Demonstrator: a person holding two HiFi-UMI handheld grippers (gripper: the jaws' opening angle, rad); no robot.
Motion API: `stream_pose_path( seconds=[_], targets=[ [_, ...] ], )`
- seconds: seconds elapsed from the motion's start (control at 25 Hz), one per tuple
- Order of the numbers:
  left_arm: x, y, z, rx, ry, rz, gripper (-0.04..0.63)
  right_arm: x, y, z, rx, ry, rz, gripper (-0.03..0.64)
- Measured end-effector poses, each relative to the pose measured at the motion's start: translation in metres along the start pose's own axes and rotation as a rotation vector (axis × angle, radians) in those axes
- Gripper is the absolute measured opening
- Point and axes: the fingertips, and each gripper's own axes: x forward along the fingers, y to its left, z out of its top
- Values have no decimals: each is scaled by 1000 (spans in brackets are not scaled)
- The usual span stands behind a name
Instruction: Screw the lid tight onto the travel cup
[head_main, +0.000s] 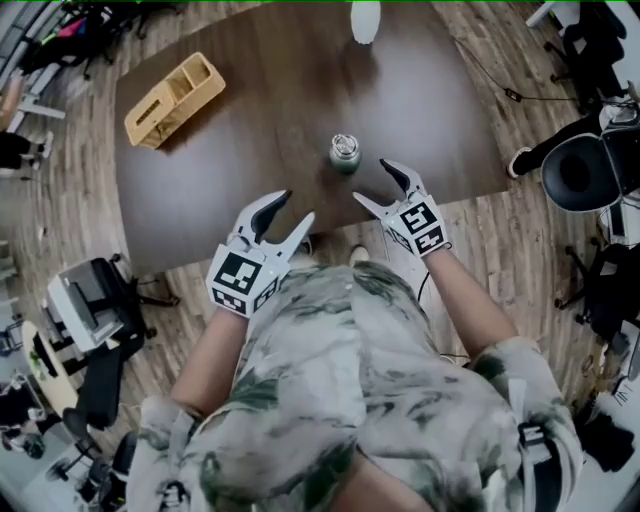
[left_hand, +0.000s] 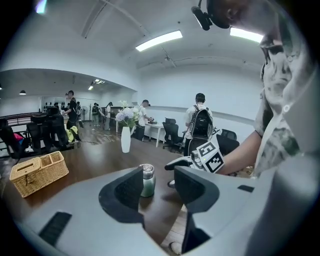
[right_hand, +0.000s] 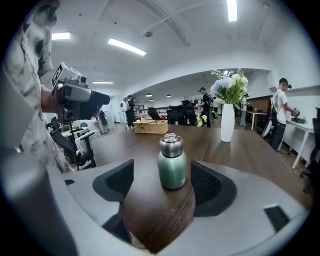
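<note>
The green travel cup (head_main: 345, 153) with its silver lid on top stands upright near the front edge of the dark wooden table (head_main: 250, 120). My right gripper (head_main: 372, 180) is just right of the cup, jaws open and empty, not touching it. In the right gripper view the cup (right_hand: 172, 162) stands a little beyond the open right gripper (right_hand: 164, 184). My left gripper (head_main: 297, 207) hovers over the table's front edge, nearer me and left of the cup, open and empty. From the left gripper (left_hand: 160, 189) the cup (left_hand: 147, 181) shows past the left jaw.
A wicker basket (head_main: 175, 98) lies at the table's far left. At the far edge stands a white vase (head_main: 365, 20) holding flowers (right_hand: 230, 87). Office chairs (head_main: 590, 170) and desks ring the table on the wood floor. People stand in the background (left_hand: 200, 120).
</note>
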Motion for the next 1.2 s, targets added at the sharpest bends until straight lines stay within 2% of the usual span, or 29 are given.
stream_pose_path(
  seconds=[0.56, 1.2],
  targets=[
    [12, 45, 8, 21, 52, -39, 186, 75, -19, -11, 48, -4, -25, 396],
    [5, 56, 3, 17, 75, -25, 186, 109, -30, -17, 19, -20, -45, 397]
  ],
)
